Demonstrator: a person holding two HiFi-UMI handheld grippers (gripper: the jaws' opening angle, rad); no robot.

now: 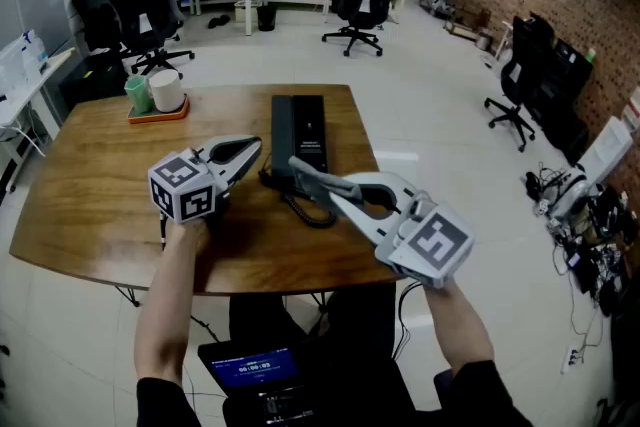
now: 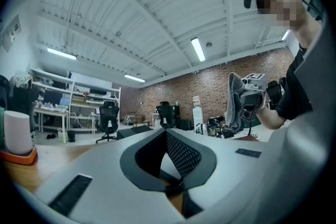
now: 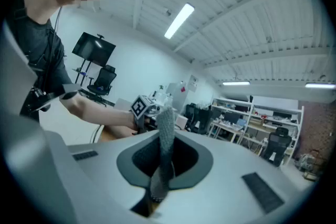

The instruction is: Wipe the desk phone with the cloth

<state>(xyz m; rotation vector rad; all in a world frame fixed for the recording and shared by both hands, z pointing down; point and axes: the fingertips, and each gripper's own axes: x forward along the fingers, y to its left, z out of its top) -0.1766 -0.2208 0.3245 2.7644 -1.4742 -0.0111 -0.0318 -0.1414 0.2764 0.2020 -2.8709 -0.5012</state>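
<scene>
— Jaws first: how are they set?

— On the left gripper [image 2: 166, 132] the dark pads are closed tip to tip, with nothing pinched between them. On the right gripper [image 1: 303, 171] a strip of grey knitted cloth [image 3: 164, 150] is clamped.

— Where is the black rectangular desk phone [image 1: 298, 129] found?

— It is laid flat on the brown wooden table [image 1: 90, 215], between the two grippers and just beyond them. The cloth is held at its near end, but contact cannot be confirmed.

— Which step is judged to be in hand?

— The approach; wiping seems not yet begun. Next, the cloth must be lowered onto the phone's face and drawn along it, perhaps with the body steadied from the left.
</scene>
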